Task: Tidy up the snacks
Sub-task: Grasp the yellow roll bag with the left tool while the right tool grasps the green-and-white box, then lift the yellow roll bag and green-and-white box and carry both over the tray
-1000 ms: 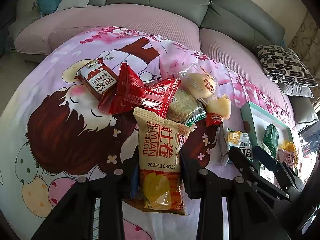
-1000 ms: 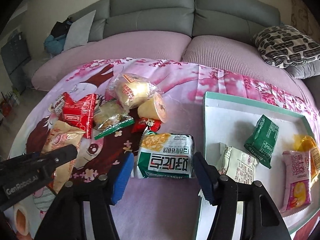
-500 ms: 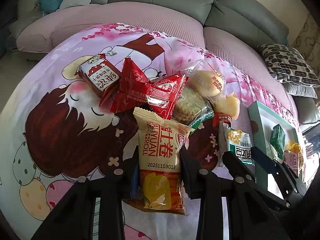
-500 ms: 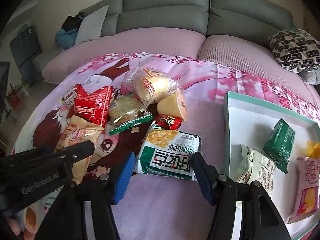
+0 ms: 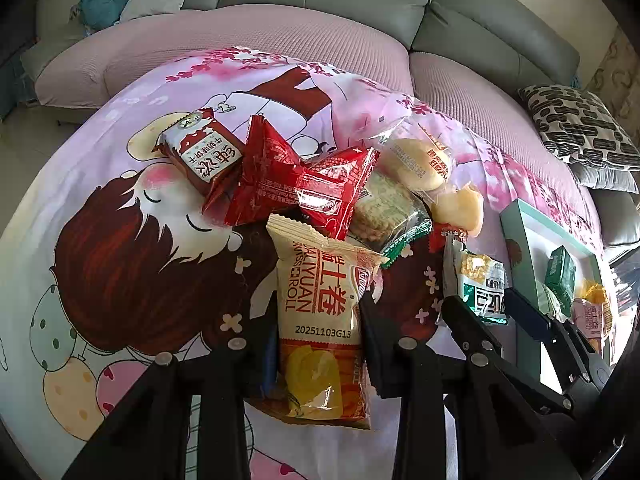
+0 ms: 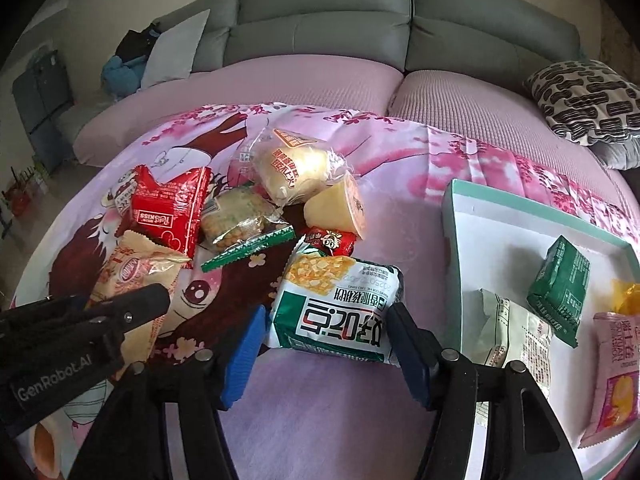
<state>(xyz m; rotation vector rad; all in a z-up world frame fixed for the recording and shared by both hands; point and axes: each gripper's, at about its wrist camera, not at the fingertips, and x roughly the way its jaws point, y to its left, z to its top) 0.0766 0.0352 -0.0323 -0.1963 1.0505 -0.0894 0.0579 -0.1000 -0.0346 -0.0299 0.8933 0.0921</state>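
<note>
My black left gripper (image 5: 320, 344) frames a cream-and-red Swiss roll packet (image 5: 320, 312); my blue-padded right gripper (image 6: 326, 350) frames a green-and-white cracker pack (image 6: 340, 312). Behind them lie red wrappers (image 5: 304, 188) on a pink cartoon-print cloth (image 5: 120, 208), beside a teal-rimmed white tray (image 6: 516, 236).

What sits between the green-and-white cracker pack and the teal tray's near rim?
Nothing: in the right wrist view only bare purple cloth separates the green-and-white cracker pack from the teal tray.
</note>
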